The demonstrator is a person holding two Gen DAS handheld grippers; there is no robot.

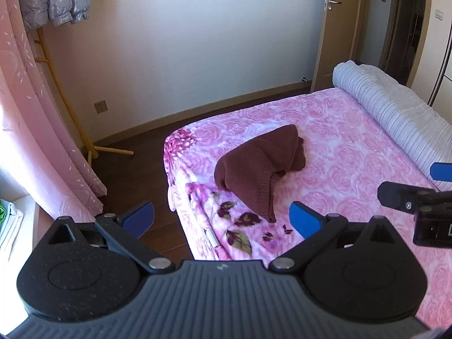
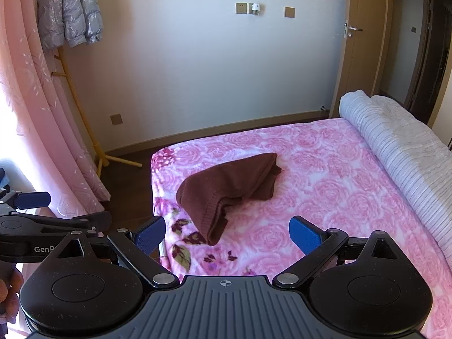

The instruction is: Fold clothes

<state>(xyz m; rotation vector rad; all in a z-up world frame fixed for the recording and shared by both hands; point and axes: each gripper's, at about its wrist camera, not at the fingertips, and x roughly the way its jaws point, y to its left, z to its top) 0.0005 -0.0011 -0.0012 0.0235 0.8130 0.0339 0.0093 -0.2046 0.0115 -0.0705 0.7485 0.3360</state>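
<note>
Brown knit garment (image 1: 260, 163) lies crumpled in a heap on the pink floral blanket (image 1: 353, 152), near the bed's foot corner, one end trailing toward the cameras. Left gripper (image 1: 223, 220) hangs above the bed edge, jaws spread wide, holding nothing. Right gripper (image 2: 227, 234) same: spread wide, nothing held, short of the garment. Rolled grey striped bedding (image 2: 401, 141) along the bed's right side.

Brown sweater (image 1: 260, 166) — pink rose-patterned blanket (image 1: 353, 152).
</note>
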